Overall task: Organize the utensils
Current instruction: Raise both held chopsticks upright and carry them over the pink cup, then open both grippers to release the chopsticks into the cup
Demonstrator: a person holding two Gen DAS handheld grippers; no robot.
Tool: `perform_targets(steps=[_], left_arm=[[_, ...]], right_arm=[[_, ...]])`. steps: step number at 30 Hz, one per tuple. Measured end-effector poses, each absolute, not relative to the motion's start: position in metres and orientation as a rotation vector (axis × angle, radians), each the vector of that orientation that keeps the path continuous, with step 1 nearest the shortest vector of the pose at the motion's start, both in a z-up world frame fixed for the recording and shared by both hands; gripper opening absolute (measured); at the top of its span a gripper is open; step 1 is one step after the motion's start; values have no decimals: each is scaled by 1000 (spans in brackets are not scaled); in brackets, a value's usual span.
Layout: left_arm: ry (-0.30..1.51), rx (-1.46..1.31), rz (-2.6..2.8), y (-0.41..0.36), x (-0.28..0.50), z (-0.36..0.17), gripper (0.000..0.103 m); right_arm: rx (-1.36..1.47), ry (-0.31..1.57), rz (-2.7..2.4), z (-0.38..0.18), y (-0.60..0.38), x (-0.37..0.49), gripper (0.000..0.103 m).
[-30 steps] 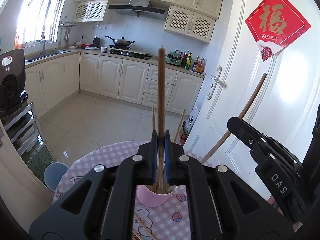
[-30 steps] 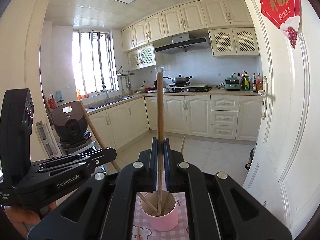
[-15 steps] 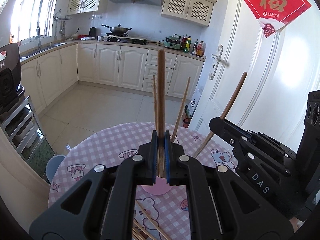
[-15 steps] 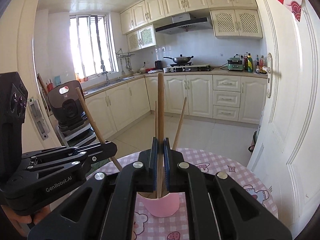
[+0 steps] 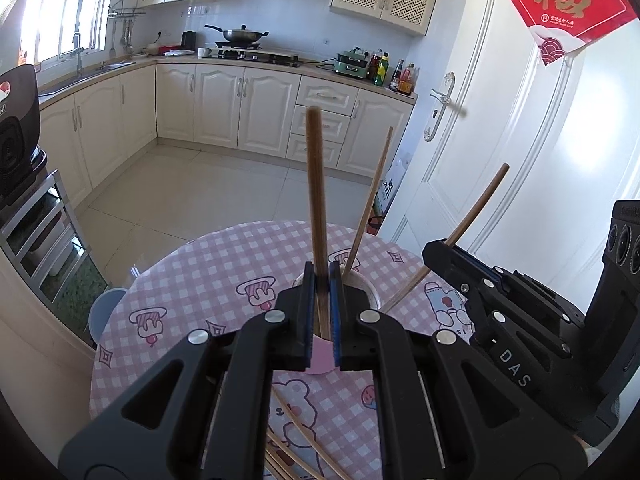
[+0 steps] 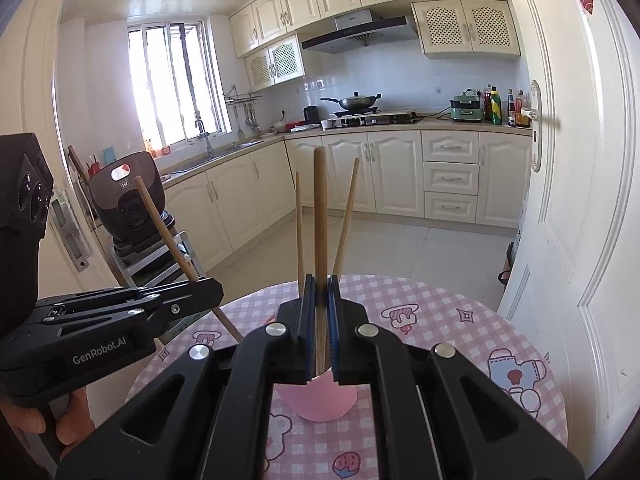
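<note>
1. L gripper [image 5: 320, 312] clamped on a chopstick [image 5: 316, 200], stick near upright, lower end inside the pink cup [image 5: 370, 286].
2. R gripper [image 6: 320, 320] likewise pinches its own chopstick [image 6: 320, 216], upright, directly over cup [image 6: 320, 400].
3. Cup sits just beyond both grippers' tips, mid table [image 5: 200, 280]; two sticks already inside.
4. Loose sticks [image 5: 296, 440] lie near edge, still unsorted.
</note>
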State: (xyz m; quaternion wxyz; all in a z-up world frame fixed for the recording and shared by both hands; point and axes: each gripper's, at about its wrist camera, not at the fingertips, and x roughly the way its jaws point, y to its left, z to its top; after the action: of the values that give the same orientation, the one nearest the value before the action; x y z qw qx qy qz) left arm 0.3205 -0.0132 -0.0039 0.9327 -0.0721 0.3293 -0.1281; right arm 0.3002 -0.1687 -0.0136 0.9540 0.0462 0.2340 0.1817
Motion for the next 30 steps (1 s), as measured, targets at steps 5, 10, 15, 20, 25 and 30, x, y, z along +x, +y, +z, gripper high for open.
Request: perform_targets(steps=[5, 10, 15, 20, 25, 30], left_arm=[[682, -142, -257, -13, 318, -4, 7], [677, -130, -244, -14, 312, -1, 15], [619, -106, -205, -13, 298, 5, 60], [588, -103, -181, -9, 283, 10, 68], [542, -88, -145, -2, 264, 13, 80], [529, -101, -130, 12, 246, 12, 85]], right_arm=[[98, 478, 371, -14, -170, 298, 7], [118, 483, 371, -13, -174, 296, 10], [117, 477, 376, -10, -176, 289, 20], [122, 466, 373, -9, -178, 280, 31], [122, 446, 377, -8, -180, 269, 41], [128, 439, 381, -9, -183, 257, 44]])
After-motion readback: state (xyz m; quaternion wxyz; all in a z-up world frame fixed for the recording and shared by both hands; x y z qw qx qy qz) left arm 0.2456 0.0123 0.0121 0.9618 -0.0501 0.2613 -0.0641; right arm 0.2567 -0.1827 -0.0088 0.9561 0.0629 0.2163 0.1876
